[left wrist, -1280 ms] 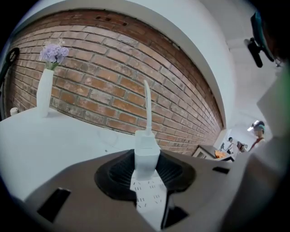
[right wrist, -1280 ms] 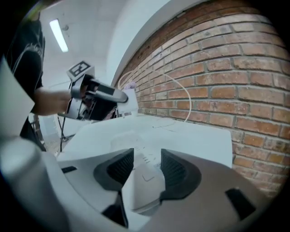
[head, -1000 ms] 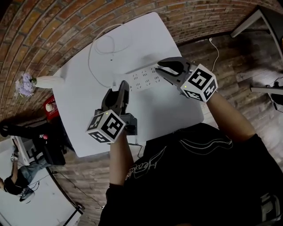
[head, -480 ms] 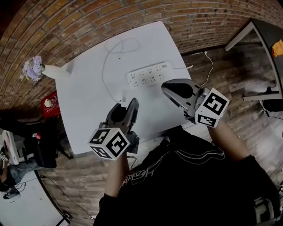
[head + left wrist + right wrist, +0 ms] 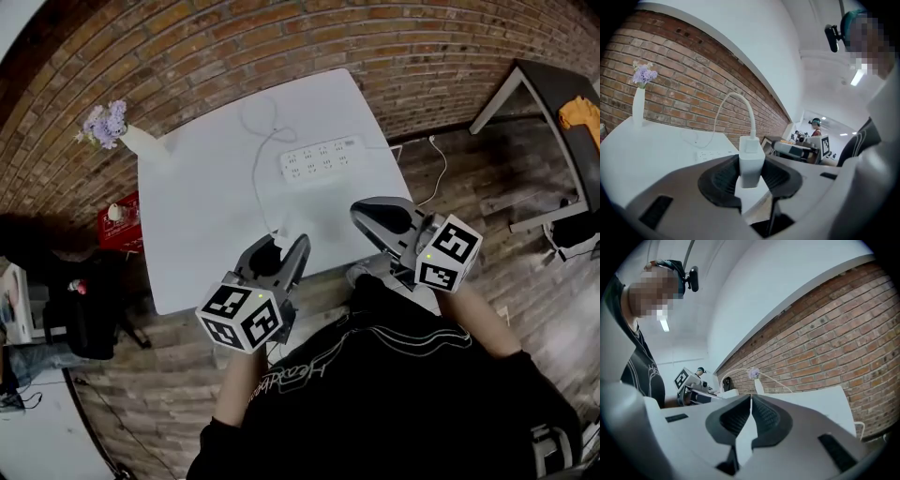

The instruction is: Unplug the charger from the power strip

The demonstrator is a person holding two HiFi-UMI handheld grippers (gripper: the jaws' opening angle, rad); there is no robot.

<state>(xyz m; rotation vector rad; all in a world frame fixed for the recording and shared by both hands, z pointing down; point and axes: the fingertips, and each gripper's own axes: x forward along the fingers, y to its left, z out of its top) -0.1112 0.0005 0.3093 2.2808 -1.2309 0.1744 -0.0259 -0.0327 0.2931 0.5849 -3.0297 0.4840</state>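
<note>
**Charger (image 5: pixel 751 159) held clear of the power strip (image 5: pixel 322 159)**

A vase (image 5: pixel 120 133) of purple flowers stands at the far left corner of the white bench (image 5: pixel 197 225). Above the near edge, the left tool (image 5: pixel 284 246) grasps the white charger, its cable (image 5: pixel 265 187) curving away. The power strip lies far right, well apart. The right tool (image 5: pixel 362 212) is clenched, with nothing between.

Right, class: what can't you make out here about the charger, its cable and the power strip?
Prongs of the charger: left gripper view, hidden between the fingers of the left gripper.
Far end of the cable: head view, white on the white table.
Sockets of the power strip: head view, too small.
</note>
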